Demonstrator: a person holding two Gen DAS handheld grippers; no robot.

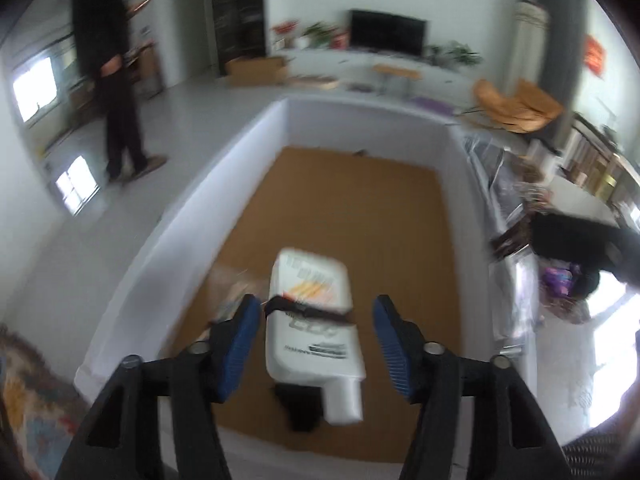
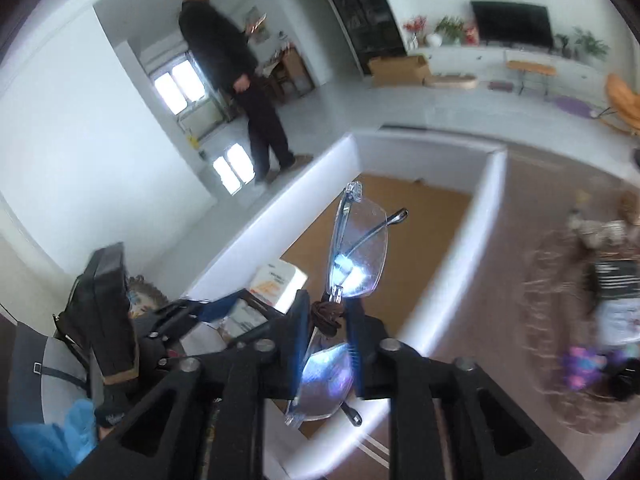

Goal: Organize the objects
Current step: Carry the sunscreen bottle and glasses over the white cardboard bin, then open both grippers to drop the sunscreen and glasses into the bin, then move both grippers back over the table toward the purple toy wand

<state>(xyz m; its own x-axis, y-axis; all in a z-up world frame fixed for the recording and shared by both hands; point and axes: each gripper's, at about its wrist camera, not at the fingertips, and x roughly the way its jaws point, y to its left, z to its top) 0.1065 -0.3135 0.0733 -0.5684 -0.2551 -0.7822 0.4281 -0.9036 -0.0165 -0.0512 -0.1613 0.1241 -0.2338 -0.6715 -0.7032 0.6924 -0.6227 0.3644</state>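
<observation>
The right gripper (image 2: 327,334) clamps folded rimless glasses (image 2: 356,248) at the bridge, above a white-walled box (image 1: 256,136). The left gripper (image 1: 316,340) hangs with jaws apart over a white bottle (image 1: 312,320) lying loose on the box's brown floor (image 1: 352,208). Beyond, a person (image 1: 108,68) stands.

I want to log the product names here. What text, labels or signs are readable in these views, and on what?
None can be quoted.
White bottle: dark print and orange marks, blurred.
Red wall sign: too small.
White carton: orange print, blurred.
Black package: white lines, blurred.
</observation>
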